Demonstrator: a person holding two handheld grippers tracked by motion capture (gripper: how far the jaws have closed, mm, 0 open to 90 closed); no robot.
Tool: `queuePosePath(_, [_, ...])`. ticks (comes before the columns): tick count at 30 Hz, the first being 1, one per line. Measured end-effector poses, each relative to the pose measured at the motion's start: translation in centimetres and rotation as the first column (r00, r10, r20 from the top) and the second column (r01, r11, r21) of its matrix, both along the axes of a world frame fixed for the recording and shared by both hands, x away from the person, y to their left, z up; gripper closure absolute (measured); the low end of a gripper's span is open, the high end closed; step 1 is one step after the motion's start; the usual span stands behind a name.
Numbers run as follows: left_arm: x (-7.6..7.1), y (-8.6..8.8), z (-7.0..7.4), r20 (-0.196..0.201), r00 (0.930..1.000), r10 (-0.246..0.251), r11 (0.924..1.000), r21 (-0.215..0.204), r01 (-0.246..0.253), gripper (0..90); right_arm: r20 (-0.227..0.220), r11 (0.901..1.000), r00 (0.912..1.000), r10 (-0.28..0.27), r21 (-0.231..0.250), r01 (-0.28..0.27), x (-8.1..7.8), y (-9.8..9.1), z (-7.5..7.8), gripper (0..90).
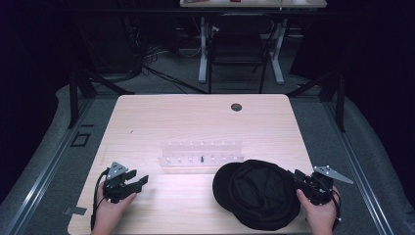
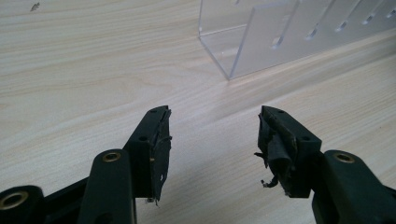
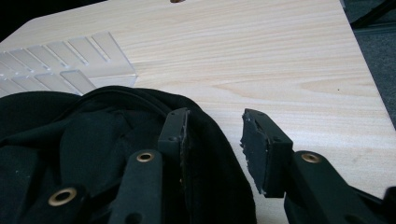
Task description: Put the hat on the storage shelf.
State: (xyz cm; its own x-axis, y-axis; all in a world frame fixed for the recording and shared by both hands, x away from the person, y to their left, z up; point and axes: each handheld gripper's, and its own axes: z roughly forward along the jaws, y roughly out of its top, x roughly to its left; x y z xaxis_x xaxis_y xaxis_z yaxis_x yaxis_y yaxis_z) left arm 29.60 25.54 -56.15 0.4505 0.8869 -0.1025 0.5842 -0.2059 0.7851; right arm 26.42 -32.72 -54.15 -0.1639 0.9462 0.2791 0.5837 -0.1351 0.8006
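Black cap [image 1: 259,193] lies near-right on worktop [image 1: 195,117]. Right gripper [image 3: 215,140] straddles its rim, jaws released, not yet pinching. Left gripper [image 1: 131,182] idle, released. Next, probably: close on rim squarely.

Ahead of the left gripper [image 2: 212,144] lies bare table [image 1: 147,122]; the clear rack [image 1: 200,152] stands ahead to its right. The black cap [image 1: 259,193] crowds the right gripper [image 3: 215,140] on its left; bare wood lies beyond.
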Motion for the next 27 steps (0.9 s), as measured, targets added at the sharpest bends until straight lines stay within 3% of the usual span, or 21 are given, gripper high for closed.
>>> queuePosePath(17, [-0.1, 0.0, 0.2, 0.010, 0.9999, 0.007, 0.9998, -0.017, -0.007, 44.2, -0.016, 0.9997, 0.9997, -0.017, 0.017, 0.017, -0.3, -0.2, 0.4, 59.4])
queuePosePath(22, [-0.3, 0.1, 0.3, 0.011, 0.9999, 0.008, 0.9998, -0.019, -0.008, 44.2, -0.030, 0.9985, 0.9989, -0.035, 0.040, 0.037, -0.4, -0.3, 1.6, 59.2])
queuePosePath(26, [-0.3, 0.1, 0.4, 0.017, 0.9998, 0.008, 0.9997, -0.025, -0.008, 44.2, -0.062, 0.9992, 0.9978, -0.023, 0.030, 0.025, -0.3, -0.3, 2.5, 59.7])
queuePosePath(27, [-0.3, 0.1, 0.4, 0.015, 0.9999, 0.006, 0.9996, -0.026, -0.006, 44.2, -0.084, 0.9999, 0.9964, -0.011, 0.000, 0.011, -0.5, -0.1, 3.0, 59.8])
